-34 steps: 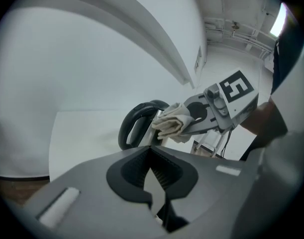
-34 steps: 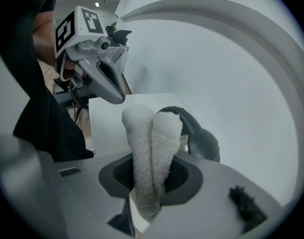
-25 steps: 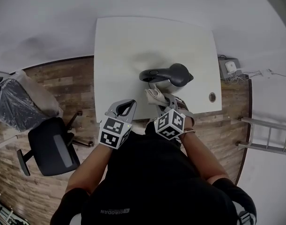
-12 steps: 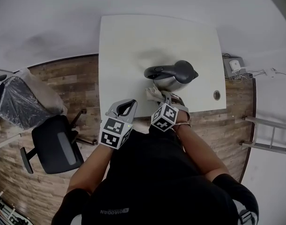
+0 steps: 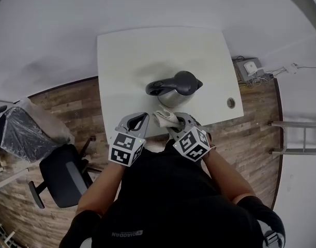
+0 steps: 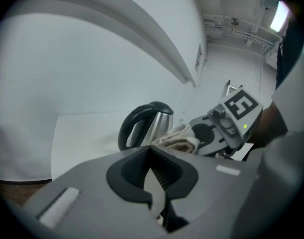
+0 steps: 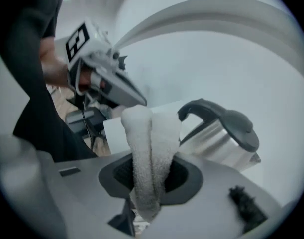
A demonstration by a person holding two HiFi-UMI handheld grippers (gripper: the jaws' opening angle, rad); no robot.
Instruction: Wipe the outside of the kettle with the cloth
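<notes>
Since a moment ago, our right gripper [image 5: 173, 122] has drawn back slightly, its jaws pinching the folded cloth [image 5: 164, 118]. The kettle [image 5: 174, 85] stands on the table [image 5: 132, 56] just ahead of those jaws, close to the cloth. Our left gripper [image 5: 138, 122] hovers beside the right one, to its left, with its jaws pressed together on nothing.

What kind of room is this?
Probably an office: a white desk with a cable hole, a black swivel chair on a wood-look floor, and a kettle on the desk.
</notes>
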